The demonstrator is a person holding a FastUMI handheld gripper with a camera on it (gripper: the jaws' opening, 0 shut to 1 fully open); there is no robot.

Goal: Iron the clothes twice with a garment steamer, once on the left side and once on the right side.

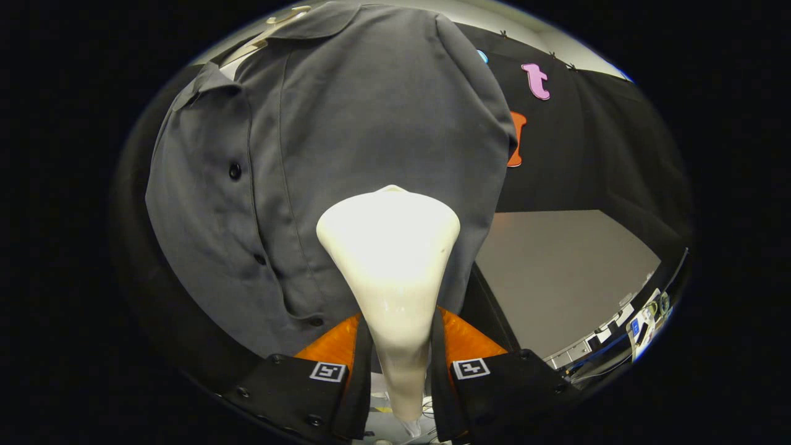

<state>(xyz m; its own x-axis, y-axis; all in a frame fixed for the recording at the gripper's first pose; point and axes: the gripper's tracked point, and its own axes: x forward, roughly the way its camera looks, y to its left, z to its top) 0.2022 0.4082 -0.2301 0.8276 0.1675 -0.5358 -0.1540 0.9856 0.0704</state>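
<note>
Against the booth's black cloth a grey shirt [346, 154] hangs on its hanger so both sides lie open to me, and my gripper [400, 364] pinches the steamer [390, 247] by its neck, its head set against the cloth beside the buttons.

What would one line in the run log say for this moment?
gripper: shut on steamer | steamer head: against grey shirt, beside the button row | shirt: hanging on hanger
</note>
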